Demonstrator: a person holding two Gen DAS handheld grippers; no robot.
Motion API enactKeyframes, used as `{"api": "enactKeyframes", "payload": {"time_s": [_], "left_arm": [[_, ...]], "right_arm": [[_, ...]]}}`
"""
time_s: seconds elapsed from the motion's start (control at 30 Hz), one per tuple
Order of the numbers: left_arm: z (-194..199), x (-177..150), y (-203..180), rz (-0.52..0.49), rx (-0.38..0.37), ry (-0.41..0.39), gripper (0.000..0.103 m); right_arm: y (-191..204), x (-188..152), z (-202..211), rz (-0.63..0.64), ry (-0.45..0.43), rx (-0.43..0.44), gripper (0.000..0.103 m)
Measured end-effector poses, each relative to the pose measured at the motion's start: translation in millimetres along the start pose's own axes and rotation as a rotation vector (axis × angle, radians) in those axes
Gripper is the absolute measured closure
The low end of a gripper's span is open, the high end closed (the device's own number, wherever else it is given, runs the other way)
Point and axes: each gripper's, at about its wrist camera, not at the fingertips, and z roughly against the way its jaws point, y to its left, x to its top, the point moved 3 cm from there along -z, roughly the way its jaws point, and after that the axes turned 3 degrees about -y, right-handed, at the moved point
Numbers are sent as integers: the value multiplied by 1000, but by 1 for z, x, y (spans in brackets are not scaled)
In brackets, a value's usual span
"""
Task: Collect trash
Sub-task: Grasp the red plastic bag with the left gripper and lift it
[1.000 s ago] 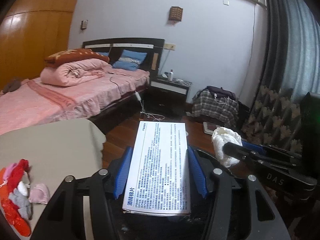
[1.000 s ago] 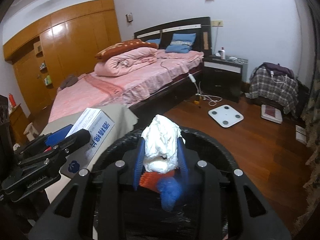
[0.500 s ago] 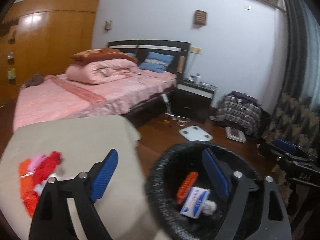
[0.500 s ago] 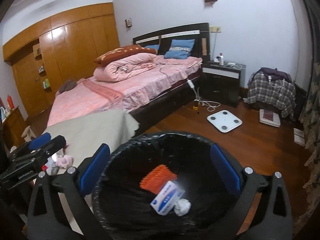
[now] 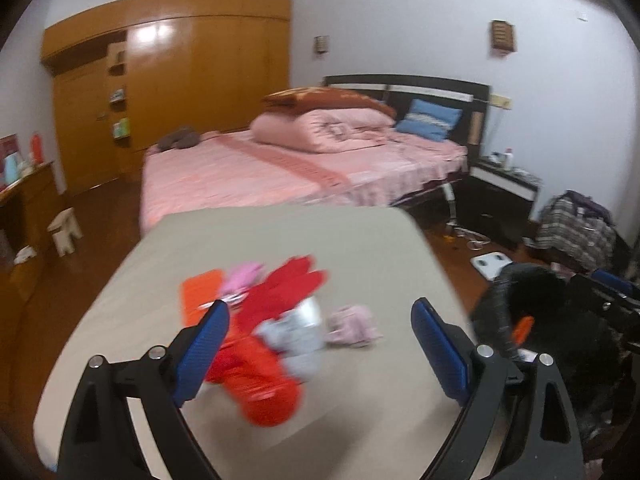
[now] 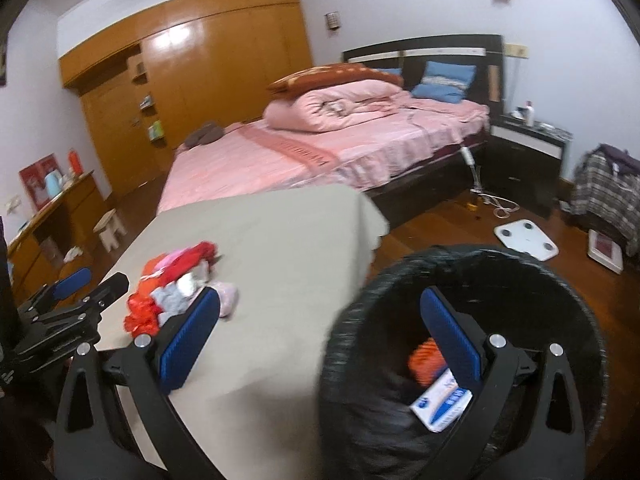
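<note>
Beige cloth covered the table [image 5: 360,240] in the left wrist view, where the left gripper [image 5: 320,344] hung over a blurred heap of red, pink and grey scraps [image 5: 276,320], its jaws opening with nothing pinched between them. From the right wrist view, the right gripper [image 6: 320,340] stood spread wide and empty, straddling the table's edge and the black-lined bin [image 6: 540,276], in which a white-and-blue box [image 6: 442,402] and an orange piece [image 6: 424,360] lay. I judged one drop finished and the next pick-up starting, calling for either tong to lower onto the heap and close.

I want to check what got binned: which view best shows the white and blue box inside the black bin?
The right wrist view: the white and blue box lies in plain sight inside the black-lined round bin. In the left wrist view only a sliver shows past a finger.
</note>
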Motion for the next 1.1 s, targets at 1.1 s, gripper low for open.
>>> {"api": "enactKeyframes", "payload": {"time_s": [1.1], "left_arm": [[-65,-65,42,114,31,202,43]], "right_arm": [[52,-27,-59,86,89,50,5]]}}
